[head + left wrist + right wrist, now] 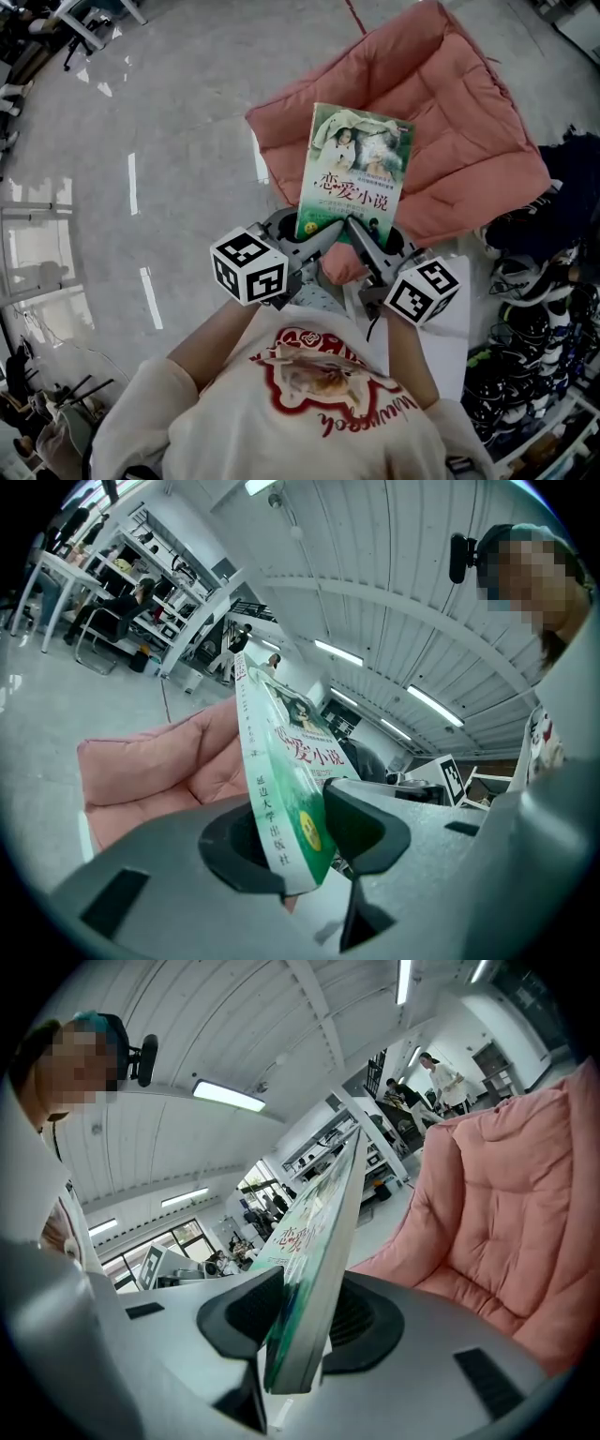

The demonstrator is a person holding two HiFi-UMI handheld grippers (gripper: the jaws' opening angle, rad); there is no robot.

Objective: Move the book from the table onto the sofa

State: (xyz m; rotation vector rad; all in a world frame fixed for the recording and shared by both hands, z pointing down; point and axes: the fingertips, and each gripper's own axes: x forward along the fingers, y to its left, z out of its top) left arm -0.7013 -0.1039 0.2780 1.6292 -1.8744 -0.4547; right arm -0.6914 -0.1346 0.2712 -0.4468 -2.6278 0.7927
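Note:
A green paperback book (356, 169) with a photo cover is held in the air over a pink quilted sofa cushion (469, 131). My left gripper (323, 234) is shut on the book's near left corner, and my right gripper (361, 236) is shut on its near right corner. In the left gripper view the book (281, 780) stands edge-on between the dark pads, spine toward the camera, with the pink cushion (159, 761) beyond. In the right gripper view the book (314, 1269) is clamped between the pads and the cushion (506, 1213) fills the right side.
Shiny grey floor (141, 169) lies to the left of the cushion. A rack of dark shoes (534, 319) stands at the right edge. Shelving, desks and distant people show far off in both gripper views.

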